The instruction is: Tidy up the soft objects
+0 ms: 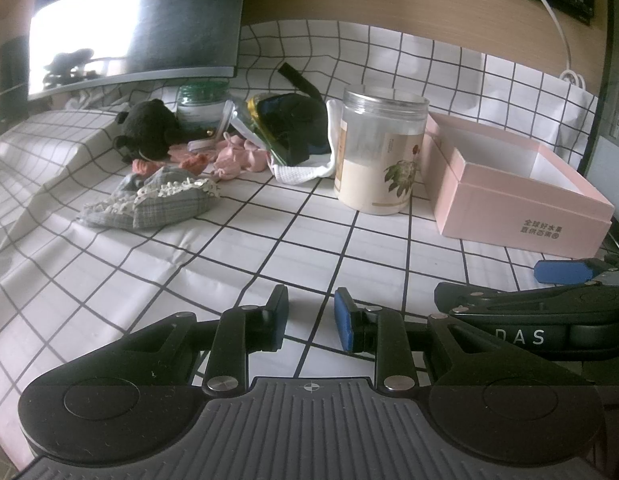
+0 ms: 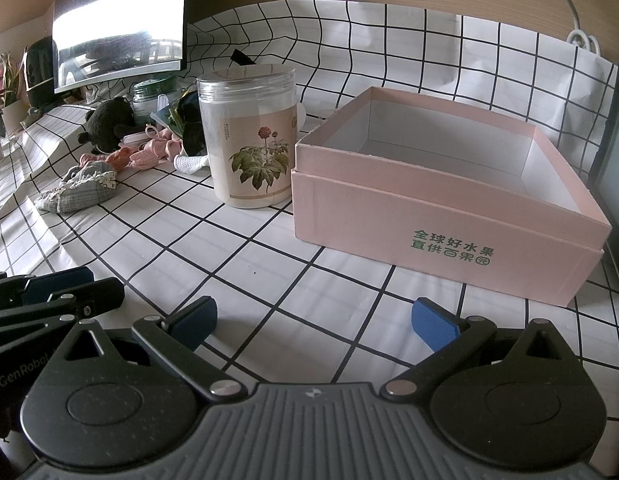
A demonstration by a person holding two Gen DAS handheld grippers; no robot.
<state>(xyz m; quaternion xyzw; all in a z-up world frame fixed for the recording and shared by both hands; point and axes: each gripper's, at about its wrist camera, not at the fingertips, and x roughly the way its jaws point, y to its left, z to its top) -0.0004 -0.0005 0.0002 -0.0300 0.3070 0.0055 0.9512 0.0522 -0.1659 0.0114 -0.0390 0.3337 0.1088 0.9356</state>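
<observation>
A heap of soft things lies at the back left of the checked tablecloth: a grey plaid cloth with lace, pink baby socks, a black plush toy and a white cloth. At the right stands an open pink box with nothing inside. My left gripper hovers low over the front of the table, its jaws a little apart around nothing. Beside it, my right gripper stands wide open and holds nothing, just short of the box.
A clear jar with a flower label stands between the heap and the box. Behind the heap are a dark bag, a green-lidded jar and a monitor. A white cable hangs at the back right.
</observation>
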